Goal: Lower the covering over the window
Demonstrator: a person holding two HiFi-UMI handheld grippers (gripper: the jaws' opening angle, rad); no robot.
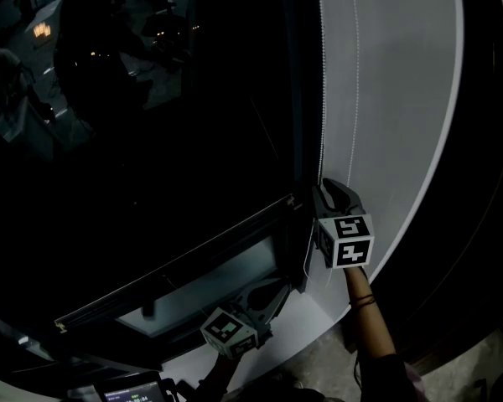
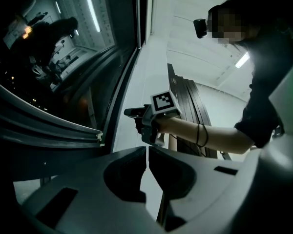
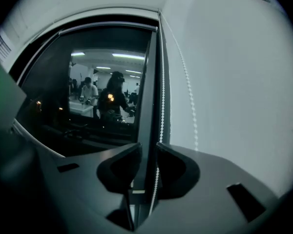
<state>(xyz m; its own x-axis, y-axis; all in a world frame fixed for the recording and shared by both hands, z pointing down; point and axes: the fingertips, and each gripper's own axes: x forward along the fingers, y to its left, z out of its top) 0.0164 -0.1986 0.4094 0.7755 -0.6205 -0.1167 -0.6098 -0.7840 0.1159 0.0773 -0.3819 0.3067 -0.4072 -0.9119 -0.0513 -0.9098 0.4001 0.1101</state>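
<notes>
Head view: the right gripper (image 1: 329, 189) is at the bead chain (image 1: 322, 90), beside the dark window (image 1: 151, 157). Left gripper view: the left gripper (image 2: 147, 156) is closed, holding nothing. Right gripper view: its 2 jaws stand apart, the chain (image 3: 162, 96) between them, not pinched.

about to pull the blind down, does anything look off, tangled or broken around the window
Nothing stands out. The bead chain hangs straight beside the window frame and passes between the right gripper's open jaws, untangled. The glass shows only reflections, no cracks visible in this dim light.
</notes>
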